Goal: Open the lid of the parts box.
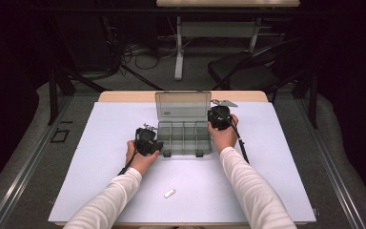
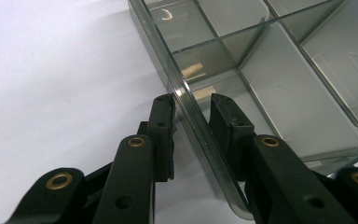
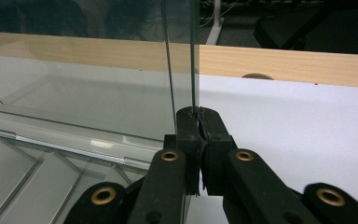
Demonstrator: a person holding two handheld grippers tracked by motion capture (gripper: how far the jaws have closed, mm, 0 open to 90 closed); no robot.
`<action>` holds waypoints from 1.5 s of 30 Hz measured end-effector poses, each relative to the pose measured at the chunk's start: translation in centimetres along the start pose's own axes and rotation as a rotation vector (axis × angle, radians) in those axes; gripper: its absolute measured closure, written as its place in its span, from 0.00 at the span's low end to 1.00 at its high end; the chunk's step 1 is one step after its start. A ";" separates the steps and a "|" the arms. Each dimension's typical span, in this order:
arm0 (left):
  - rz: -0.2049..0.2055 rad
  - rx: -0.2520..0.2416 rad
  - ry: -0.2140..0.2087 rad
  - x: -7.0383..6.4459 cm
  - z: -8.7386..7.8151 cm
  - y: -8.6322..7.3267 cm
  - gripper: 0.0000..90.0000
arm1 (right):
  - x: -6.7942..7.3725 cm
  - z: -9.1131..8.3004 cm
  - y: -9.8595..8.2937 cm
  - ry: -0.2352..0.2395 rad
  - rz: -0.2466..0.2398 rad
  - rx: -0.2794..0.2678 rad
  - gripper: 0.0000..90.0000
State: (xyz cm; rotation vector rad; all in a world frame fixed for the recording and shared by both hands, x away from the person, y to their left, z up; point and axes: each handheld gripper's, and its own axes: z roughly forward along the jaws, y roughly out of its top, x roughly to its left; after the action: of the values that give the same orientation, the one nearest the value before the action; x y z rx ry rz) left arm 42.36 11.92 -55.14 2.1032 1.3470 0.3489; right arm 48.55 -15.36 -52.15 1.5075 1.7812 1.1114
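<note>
You've got one clear compartment box (image 1: 183, 131) on the bench (image 1: 276, 157), one small white piece (image 1: 169, 193) lying loose, and two tongs: left (image 1: 147, 140), right (image 1: 218, 118).

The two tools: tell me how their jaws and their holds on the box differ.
The left tool has its jaws apart, straddling the organiser box's side wall; the right tool is shut on the raised lid's edge. The left sits low at the tray, the right higher at the lid. Both are black and hand-held.

Left claw (image 2: 193, 112) parted, right claw (image 3: 199, 122) pinched
</note>
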 end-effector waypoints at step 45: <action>-0.008 0.001 0.009 0.0 0.0 0.0 0.79 | -0.5 2.8 1.1 -0.010 0.059 0.066 0.98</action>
State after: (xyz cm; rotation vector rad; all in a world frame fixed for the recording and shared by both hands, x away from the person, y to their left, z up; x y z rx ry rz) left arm 42.33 11.89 -55.14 2.0985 1.3609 0.3544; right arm 51.50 -15.13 -52.67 1.6115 1.7932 1.0807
